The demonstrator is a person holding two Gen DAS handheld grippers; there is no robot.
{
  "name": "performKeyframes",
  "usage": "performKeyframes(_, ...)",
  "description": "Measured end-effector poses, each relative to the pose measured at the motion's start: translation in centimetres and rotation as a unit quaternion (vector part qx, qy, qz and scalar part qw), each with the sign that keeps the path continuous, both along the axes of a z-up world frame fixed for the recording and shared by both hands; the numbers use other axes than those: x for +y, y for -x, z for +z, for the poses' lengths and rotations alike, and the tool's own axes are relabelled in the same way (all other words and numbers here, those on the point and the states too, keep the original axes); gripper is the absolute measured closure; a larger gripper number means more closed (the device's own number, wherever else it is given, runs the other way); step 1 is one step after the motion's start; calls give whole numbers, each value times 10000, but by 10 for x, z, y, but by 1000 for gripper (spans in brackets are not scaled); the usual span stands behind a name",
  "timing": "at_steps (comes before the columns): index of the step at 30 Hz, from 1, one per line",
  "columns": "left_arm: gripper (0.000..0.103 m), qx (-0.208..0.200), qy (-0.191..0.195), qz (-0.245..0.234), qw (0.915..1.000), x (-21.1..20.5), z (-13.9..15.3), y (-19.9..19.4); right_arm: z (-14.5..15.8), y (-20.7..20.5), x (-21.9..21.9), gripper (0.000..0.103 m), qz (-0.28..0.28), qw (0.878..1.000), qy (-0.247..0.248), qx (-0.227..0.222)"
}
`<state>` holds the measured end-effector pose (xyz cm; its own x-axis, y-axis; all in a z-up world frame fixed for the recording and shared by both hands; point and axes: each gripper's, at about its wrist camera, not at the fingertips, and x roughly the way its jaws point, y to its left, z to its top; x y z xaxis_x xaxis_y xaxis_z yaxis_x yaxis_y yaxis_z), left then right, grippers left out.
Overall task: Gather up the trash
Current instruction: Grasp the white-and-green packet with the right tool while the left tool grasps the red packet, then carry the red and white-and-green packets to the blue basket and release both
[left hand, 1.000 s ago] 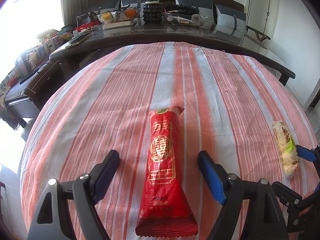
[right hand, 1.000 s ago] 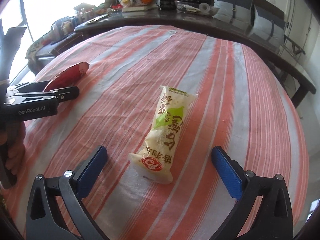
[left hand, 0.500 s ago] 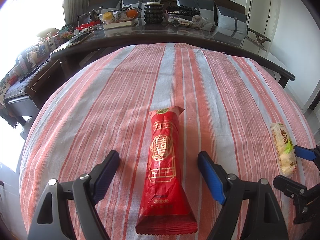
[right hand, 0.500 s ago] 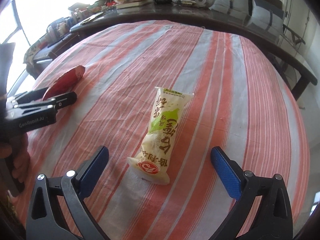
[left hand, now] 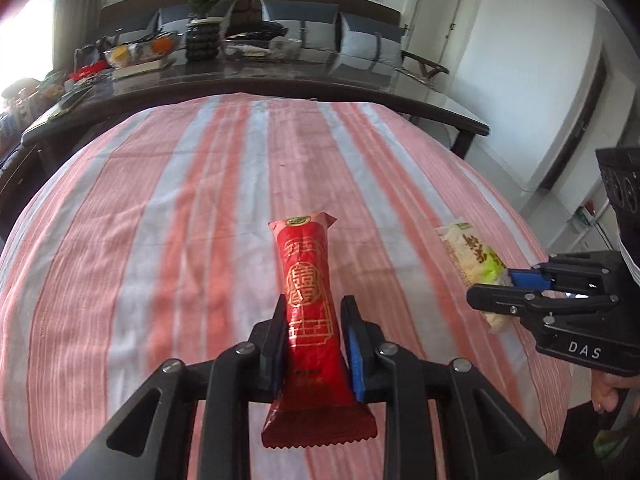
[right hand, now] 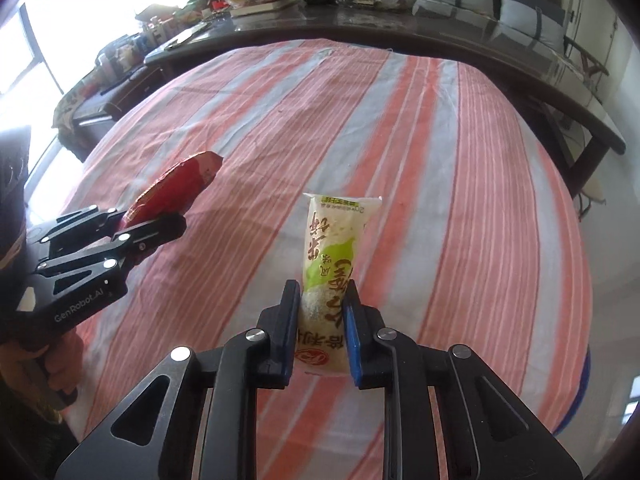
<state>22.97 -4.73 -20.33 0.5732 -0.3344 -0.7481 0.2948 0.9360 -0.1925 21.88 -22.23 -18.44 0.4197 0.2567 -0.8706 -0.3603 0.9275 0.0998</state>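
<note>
Item 1. Left hand-held gripper (left hand: 313, 338): fingers drawn together, clamped on the red wrapper (left hand: 310, 312) at its lower half. The blue pads (left hand: 353, 354) press both long sides. The wrapper's crimped near end sticks out behind the fingers; its far end points away over the striped cloth (left hand: 180, 220). In the right wrist view the same wrapper (right hand: 172, 194) rises tilted out of the left hand-held gripper (right hand: 160, 220), clear of the cloth at its far end.

Item 2. Right hand-held gripper (right hand: 322, 334): fingers drawn together, clamped on the white-and-green wrapper (right hand: 332, 264) near its lower end. The wrapper stands out forward between the pads (right hand: 353, 340), printed face up. In the left wrist view it (left hand: 472, 256) lies to the right of the red wrapper, well apart from it, held by the right hand-held gripper (left hand: 504, 292).

Item 3. Worktop: covered by the cloth (right hand: 440, 160), red and pale stripes; both wrappers are over it.

Item 4. Dark table (left hand: 280, 80): beyond the cloth's far edge, bearing a potted plant (left hand: 202, 20) and assorted clutter.
</note>
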Motion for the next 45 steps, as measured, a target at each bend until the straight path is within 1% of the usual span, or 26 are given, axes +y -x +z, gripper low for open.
performKeyframes(1,75,38,30,-83,10000,-5,0,4,0,5,-6,82,-13,10000,-6,54)
performKeyframes(2,74,67,53,-138,9999,-8,0,8,-1,9,-13,82,-51,9999,-26,114)
performKeyframes(3,65,99,9,-145,9998,-11,0,10,-2,11,-19,79,-95,9998,-64,179)
performKeyframes(4,52,122,-46,-142,9998,-13,-1,12,-3,12,-25,78,-135,9995,-131,246)
performKeyframes(5,47,119,-90,-141,9998,-13,-1,14,-4,12,-30,72,-177,9992,-199,290)
performKeyframes(6,41,99,-114,-133,9998,-11,0,17,-4,12,-35,61,-212,9989,-272,313)
performKeyframes(8,41,117,-108,-168,9997,-6,2,20,-1,12,-41,51,-277,9985,-368,286)
performKeyframes(9,38,177,-82,-232,9995,-5,2,19,0,12,-43,49,-282,9984,-395,277)
performKeyframes(11,36,284,-108,-313,9991,-3,0,15,3,11,-43,49,-231,9984,-405,312)
performKeyframes(14,36,345,-368,-321,9982,-5,-3,5,5,7,-40,49,-165,9985,-324,417)
performKeyframes(18,37,482,-400,-365,9974,-5,-4,-3,0,-2,-32,49,-89,9981,-128,601)
performKeyframes(20,39,452,-584,-385,9965,-10,-3,-4,-3,-7,-30,50,-92,9983,-74,577)
performKeyframes(21,60,421,-675,-398,9960,-11,-3,-4,-3,-9,-31,65,-130,9981,-109,585)
performKeyframes(22,85,454,-719,-455,9953,-14,-3,-5,-3,-10,-32,83,-168,9980,-185,584)
performKeyframes(23,85,476,-706,-495,9951,-15,-3,-5,-2,-10,-35,89,-203,9979,-231,578)
performKeyframes(24,86,415,-706,-492,9954,-16,-1,-3,1,-8,-36,91,-227,9980,-253,528)
performKeyframes(28,89,324,-545,-576,9963,-31,9,3,18,7,-45,92,-150,9988,-376,278)
performKeyframes(31,89,311,-329,-758,9961,-56,23,6,32,13,-70,92,-347,9971,-656,141)
performKeyframes(34,89,238,-159,-1081,9937,-94,42,12,46,18,-111,92,-674,9932,-954,27)
performKeyframes(36,89,191,-33,-1325,9910,-124,55,16,55,23,-143,92,-936,9906,-995,-112)
performKeyframes(39,89,228,207,-1661,9856,-176,70,15,67,34,-201,92,-1388,9849,-997,-287)
performKeyframes(42,89,241,322,-1934,9803,-235,77,14,73,46,-261,92,-1892,9769,-903,-407)
performKeyframes(45,90,319,455,-2200,9739,-296,75,9,71,55,-317,92,-2385,9662,-863,-453)
